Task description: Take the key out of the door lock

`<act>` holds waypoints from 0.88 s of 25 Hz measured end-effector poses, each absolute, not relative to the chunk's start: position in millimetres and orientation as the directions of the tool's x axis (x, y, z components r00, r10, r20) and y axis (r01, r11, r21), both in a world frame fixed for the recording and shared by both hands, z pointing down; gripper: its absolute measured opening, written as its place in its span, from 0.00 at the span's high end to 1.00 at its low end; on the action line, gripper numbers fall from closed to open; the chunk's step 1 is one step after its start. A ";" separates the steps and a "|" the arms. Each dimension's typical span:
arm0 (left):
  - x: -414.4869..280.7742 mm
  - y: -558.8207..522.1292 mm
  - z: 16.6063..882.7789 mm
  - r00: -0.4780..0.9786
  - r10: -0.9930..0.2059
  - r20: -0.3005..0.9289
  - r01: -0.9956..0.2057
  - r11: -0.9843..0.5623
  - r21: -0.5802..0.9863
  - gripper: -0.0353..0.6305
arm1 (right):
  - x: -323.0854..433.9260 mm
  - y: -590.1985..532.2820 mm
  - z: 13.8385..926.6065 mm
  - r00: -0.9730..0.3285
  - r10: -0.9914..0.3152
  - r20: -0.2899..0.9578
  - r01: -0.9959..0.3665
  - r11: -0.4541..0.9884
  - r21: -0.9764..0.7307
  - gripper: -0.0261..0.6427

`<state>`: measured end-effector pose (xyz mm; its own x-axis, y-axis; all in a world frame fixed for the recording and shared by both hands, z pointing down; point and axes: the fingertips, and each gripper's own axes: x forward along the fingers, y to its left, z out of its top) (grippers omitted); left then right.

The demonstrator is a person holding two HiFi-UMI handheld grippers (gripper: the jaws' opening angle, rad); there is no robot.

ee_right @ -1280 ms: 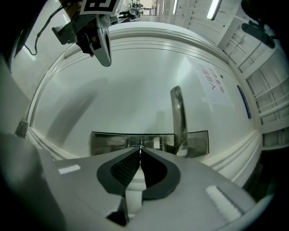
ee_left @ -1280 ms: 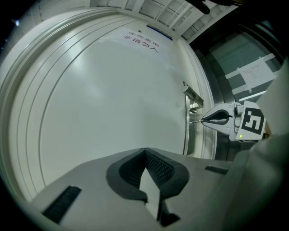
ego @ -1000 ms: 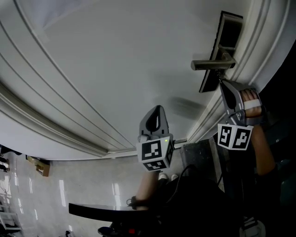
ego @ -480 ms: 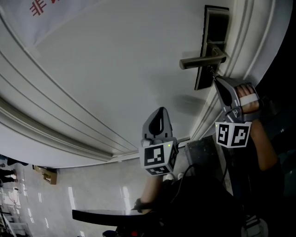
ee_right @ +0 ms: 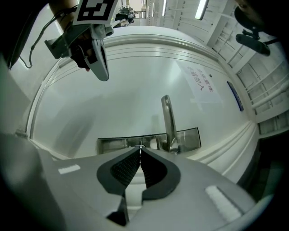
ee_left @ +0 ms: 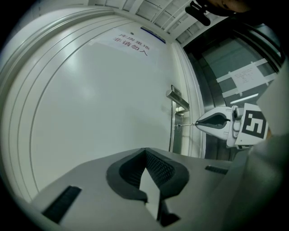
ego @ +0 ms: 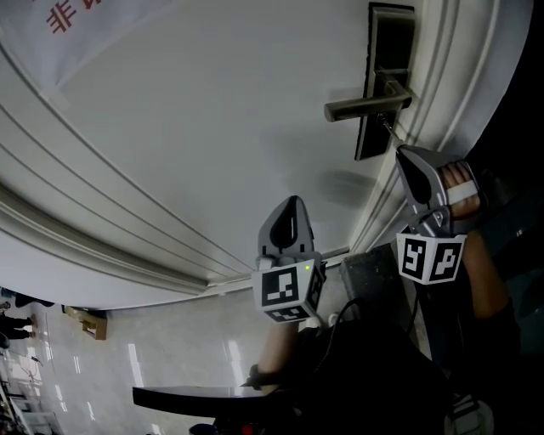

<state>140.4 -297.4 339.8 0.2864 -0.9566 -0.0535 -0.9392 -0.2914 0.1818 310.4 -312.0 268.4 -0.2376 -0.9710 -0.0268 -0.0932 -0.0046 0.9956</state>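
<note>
Backdrop: white panelled door (ego: 212,127) w/ curved mouldings; glossy floor (ego: 127,357) below; notice (ego: 76,13) w/ red print near the door's top.
Key pos.: key (ee_left: 187,125) was a thin metal shank just under the lever handle (ego: 361,107). Far end met the lock plate (ego: 387,51), near end sat in the right gripper's tips.
Seated or free: couldn't tell if the blade was partly out; it looked to be in the cylinder.
Key axis: stood square off the door face, in line w/ the right gripper's own length.
Right gripper: right gripper (ego: 400,153) had its jaws pressed together, pinching the key's head at the very tips.
Direction: key lay straight ahead of the right gripper, btwn its tips and the plate. No sideways offset seen.
Left gripper: left gripper (ego: 291,202) had its jaws closed on each other w/ nothing btwn them. It hung well apart from the lock, lower on the door and toward the hinge side, touching nothing.
Nearer hand: right, by far; it had the key already.
Next move (judgement): a straight pull back along the shank axis, away from the door. Any tilt risked binding the blade or slipping off the small head.
Count: 1 key, 1 lock plate, 1 lever handle, 1 door, 2 grippers.
</note>
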 end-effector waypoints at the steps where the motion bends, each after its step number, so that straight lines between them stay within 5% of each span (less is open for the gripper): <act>1: 140.4 -296.9 339.7 0.288 -0.956 -0.054 -0.939 -0.293 0.181 0.95 | 308.1 -308.4 268.6 -0.246 -0.969 -0.029 -0.110 -0.001 0.994 0.95; 13: 141.9 -291.7 338.0 0.300 -0.952 -0.063 -0.934 -0.306 0.182 0.95 | 269.5 -287.2 269.4 -0.362 -0.931 -0.051 -0.538 0.164 0.827 0.94; 19: 148.4 -285.0 329.9 0.338 -0.938 -0.073 -0.924 -0.346 0.163 0.95 | 268.9 -281.9 269.0 -0.449 -0.888 -0.097 -0.821 0.367 0.438 0.94; 22: 153.8 -282.4 325.3 0.365 -0.927 -0.085 -0.916 -0.374 0.146 0.95 | 270.5 -278.7 272.1 -0.505 -0.856 -0.107 -0.846 0.467 0.256 0.94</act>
<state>153.8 -282.4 325.3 0.3653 -0.9270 -0.0850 -0.9158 -0.3742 0.1460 270.5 -278.7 272.1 -0.5054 -0.8562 -0.1072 -0.8461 0.4673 0.2563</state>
